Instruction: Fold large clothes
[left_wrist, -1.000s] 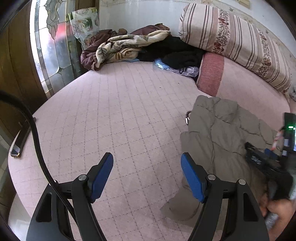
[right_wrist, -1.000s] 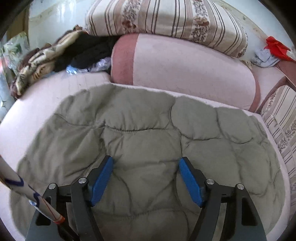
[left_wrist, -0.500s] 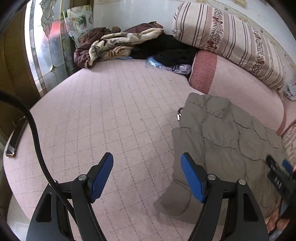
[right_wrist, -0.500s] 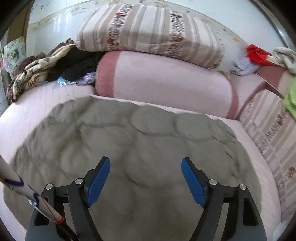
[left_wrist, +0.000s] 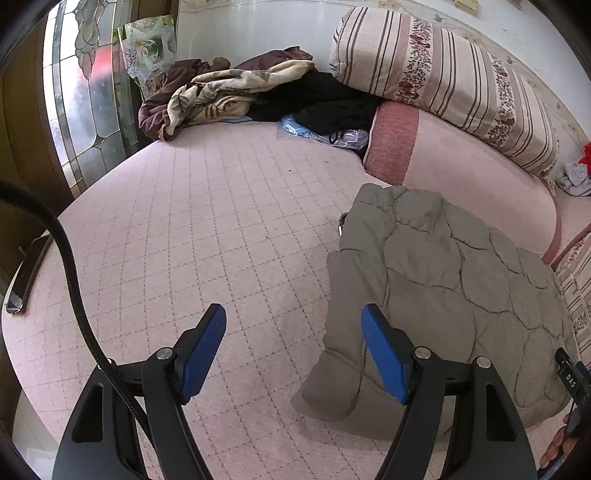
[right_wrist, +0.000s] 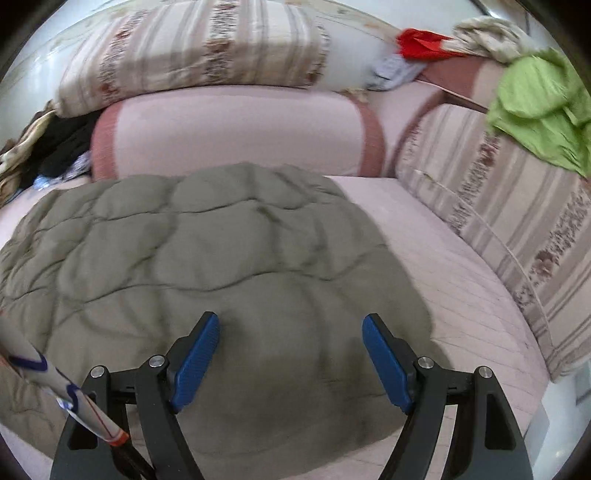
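Olive quilted jacket (right_wrist: 207, 258) lies partly folded on the pink bed (left_wrist: 207, 229), under and ahead of the right gripper (right_wrist: 290, 363), to the right of the left gripper (left_wrist: 293, 354). Both grippers have jaws spread, nothing between the pads. Likely next: grab an edge. Pinch the near hem and the sleeve flap (left_wrist: 332, 384) by the left gripper's right finger, lift both evenly, fold away, avoid bunching.

Pink quilted bedspread (left_wrist: 207, 229) spread beneath and ahead of the jaws, striped floral bolster (left_wrist: 443, 81) stacked on a pink bolster (left_wrist: 461, 173) far ahead, crumpled blankets (left_wrist: 221, 96) piled ahead-left, green garment (right_wrist: 539, 107) draped far right, red cloth (right_wrist: 424, 44) beside it.
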